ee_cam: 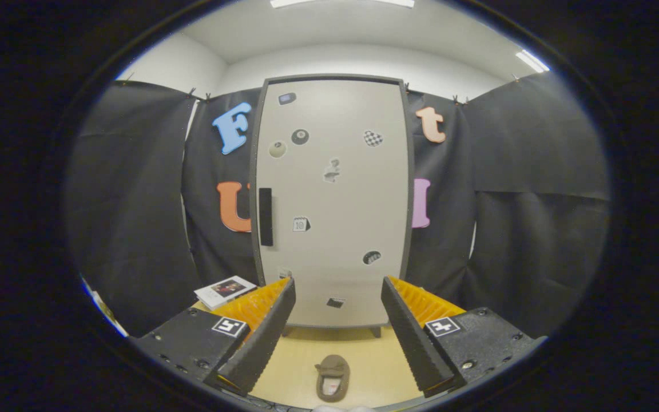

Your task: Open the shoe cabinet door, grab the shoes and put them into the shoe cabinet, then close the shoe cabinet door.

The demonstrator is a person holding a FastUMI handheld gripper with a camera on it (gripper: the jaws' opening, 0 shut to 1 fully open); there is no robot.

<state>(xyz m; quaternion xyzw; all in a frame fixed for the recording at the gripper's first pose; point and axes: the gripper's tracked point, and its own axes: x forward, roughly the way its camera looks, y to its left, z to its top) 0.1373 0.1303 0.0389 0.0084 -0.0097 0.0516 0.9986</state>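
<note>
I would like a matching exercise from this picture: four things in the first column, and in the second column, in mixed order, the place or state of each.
Things:
1. cabinet door
2. slipper
3. handle
4. gripper

Places or states:
A. dark bar near the door's left edge
B. open, holding nothing
C. shut, with stickers on it
D. on the floor between the fingers

Pairs: 1-C, 2-D, 3-A, 4-B

Black cloth walls (pixel 129 200), pale floor (pixel 375 366), ceiling lights (pixel 341 3).
</note>
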